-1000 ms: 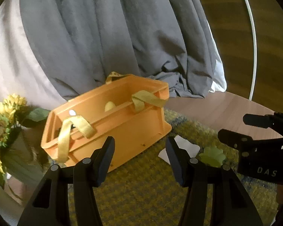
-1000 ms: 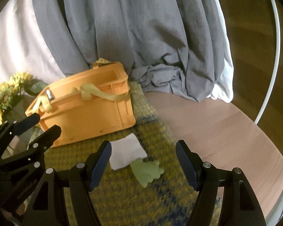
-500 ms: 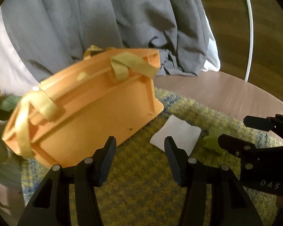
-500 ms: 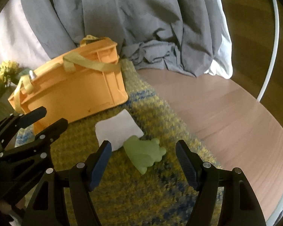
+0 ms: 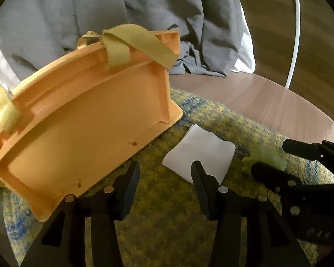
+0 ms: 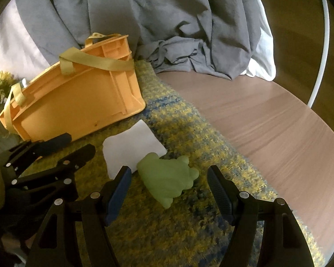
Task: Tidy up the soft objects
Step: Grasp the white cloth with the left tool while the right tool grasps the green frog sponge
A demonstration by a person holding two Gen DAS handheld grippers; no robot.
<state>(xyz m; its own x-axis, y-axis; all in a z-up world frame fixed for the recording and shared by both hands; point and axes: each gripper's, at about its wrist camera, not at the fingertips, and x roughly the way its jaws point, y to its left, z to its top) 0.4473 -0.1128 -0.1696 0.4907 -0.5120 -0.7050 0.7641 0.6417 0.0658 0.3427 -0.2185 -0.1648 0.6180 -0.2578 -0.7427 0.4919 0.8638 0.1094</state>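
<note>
Green soft toy (image 6: 169,181) | between right hand-held gripper (image 6: 169,179) fingers, untouched | jaws apart, empty

No text can be read — only faint, blurred letters on the right hand-held gripper (image 5: 300,162), illegible.

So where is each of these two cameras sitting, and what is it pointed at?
Left wrist: rides the left gripper, looking down past its empty, closing jaws at the orange crate and white cloth.
Right wrist: rides the right gripper, looking down at the green soft toy between its open jaws.
Shared: crate, cloth, toy, yellow rug; each sees the other gripper.
</note>
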